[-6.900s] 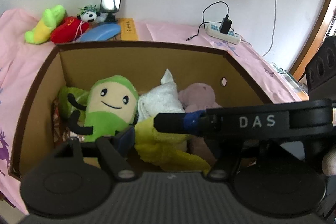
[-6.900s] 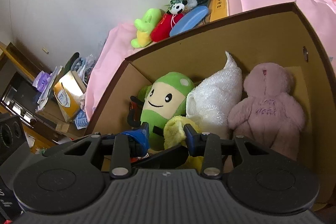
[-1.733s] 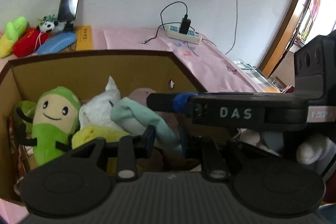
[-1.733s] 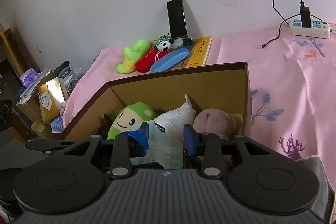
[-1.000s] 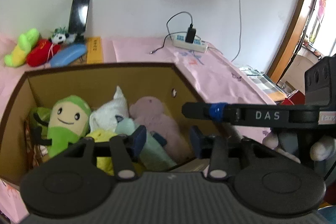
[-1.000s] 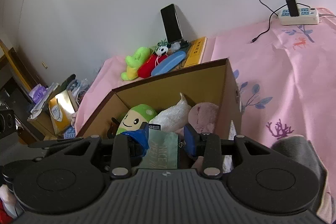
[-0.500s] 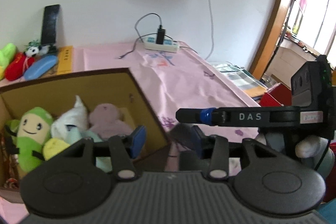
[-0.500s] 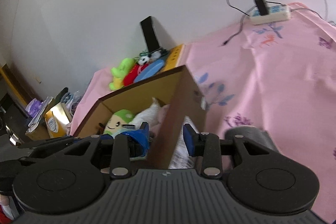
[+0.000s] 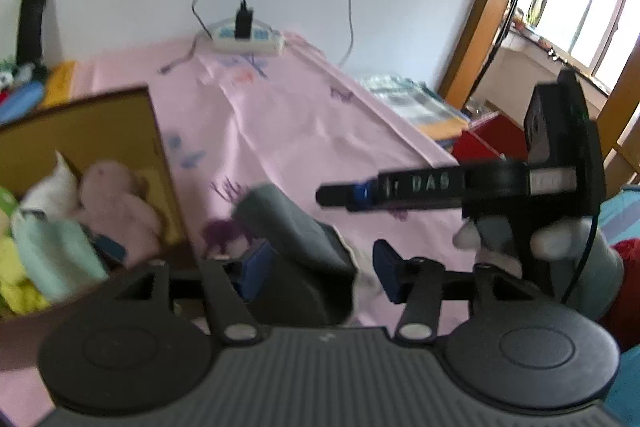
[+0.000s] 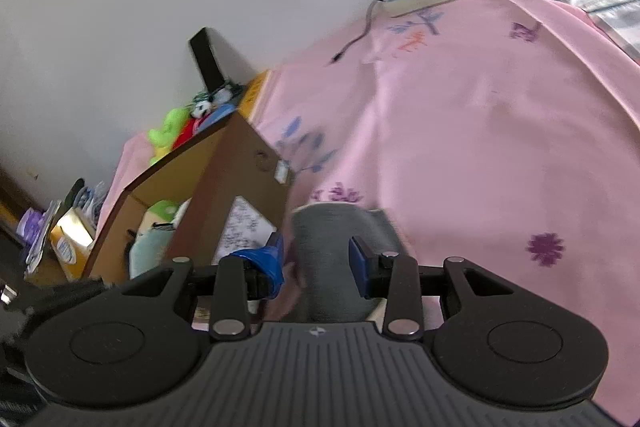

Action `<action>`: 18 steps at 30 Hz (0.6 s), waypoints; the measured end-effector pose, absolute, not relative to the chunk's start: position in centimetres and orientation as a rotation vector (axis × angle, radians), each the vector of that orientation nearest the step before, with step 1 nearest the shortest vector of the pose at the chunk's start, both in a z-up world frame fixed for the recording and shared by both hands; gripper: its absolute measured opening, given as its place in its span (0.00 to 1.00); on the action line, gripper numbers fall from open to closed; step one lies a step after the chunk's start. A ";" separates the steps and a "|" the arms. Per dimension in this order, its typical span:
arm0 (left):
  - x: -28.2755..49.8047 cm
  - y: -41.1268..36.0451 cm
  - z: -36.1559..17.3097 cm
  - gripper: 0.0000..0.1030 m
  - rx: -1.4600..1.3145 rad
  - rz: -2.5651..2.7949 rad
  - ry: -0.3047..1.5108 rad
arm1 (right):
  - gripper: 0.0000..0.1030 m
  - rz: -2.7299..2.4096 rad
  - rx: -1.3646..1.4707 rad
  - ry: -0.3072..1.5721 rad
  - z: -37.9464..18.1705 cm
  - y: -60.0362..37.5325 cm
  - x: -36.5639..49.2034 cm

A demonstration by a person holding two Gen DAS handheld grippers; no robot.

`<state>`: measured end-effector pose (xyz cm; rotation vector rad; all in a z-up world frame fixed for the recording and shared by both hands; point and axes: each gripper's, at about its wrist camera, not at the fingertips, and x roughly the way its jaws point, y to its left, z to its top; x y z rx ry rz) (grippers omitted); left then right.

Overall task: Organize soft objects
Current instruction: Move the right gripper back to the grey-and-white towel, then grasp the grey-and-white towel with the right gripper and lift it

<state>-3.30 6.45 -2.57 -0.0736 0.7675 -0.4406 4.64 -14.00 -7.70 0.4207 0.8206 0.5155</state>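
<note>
Cardboard box [image 9: 158,131] already holds several plush toys; grey cloth [image 10: 332,255] remains on the pink bed [image 10: 480,147] beside it. Left gripper [image 9: 316,267] and right gripper [image 10: 316,259] both straddle it, jaws apart, the left's just widening.

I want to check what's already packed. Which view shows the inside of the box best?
The left wrist view: it looks into the box at the pink plush, white toy and mint cloth. The right wrist view shows mostly its outer wall, with only a sliver inside.
</note>
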 end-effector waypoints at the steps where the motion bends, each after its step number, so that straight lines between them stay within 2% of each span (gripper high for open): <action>1: -3.1 6.2 -3.1 0.54 -0.079 -0.440 0.787 | 0.19 0.508 0.433 0.832 -7.9 -14.5 4.8; 10: -1.8 5.0 -8.7 0.56 -0.114 -0.369 0.984 | 0.21 0.509 0.467 0.932 -9.9 -16.8 6.2; 18: -1.5 4.5 -10.1 0.58 -0.153 -0.301 1.016 | 0.21 0.563 0.460 1.006 -11.2 -16.8 7.5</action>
